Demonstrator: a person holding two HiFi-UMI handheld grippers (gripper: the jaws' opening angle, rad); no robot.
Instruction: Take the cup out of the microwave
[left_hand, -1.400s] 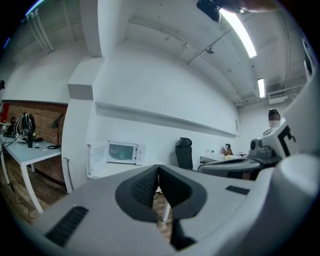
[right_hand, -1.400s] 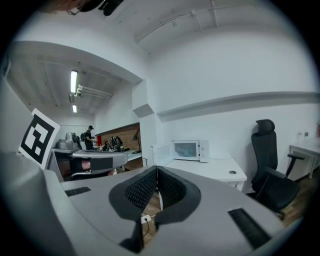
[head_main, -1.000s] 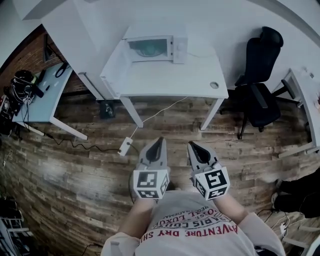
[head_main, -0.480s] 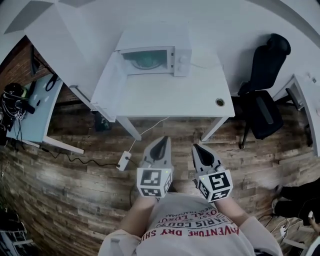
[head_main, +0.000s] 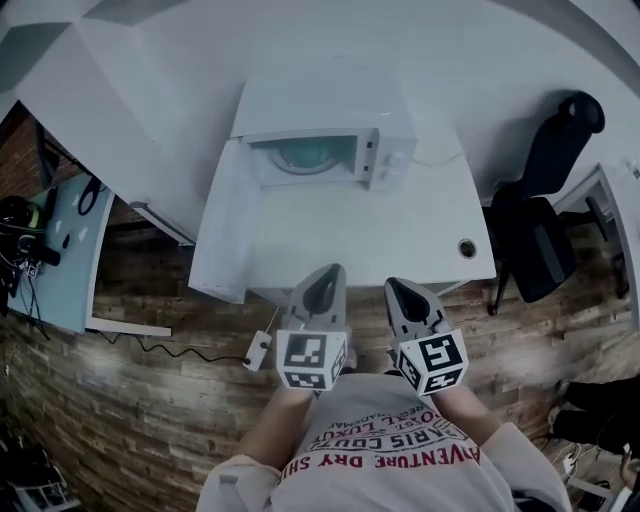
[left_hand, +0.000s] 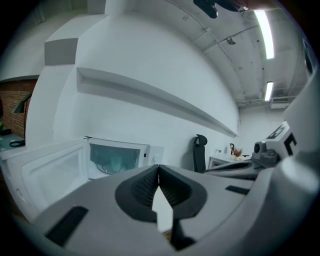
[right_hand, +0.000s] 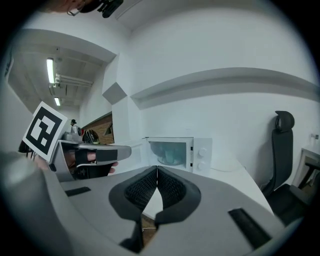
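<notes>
The cup is a small pale thing with a greenish tint. It sits upright on the glass plate inside the microwave, whose door is swung wide open to the left. The microwave sits at the back of a white table against a white wall. There's a wood plank floor and a black office chair off to the right. The left gripper and right gripper both have their jaws pressed together with nothing in them, at the table's near edge.
</notes>
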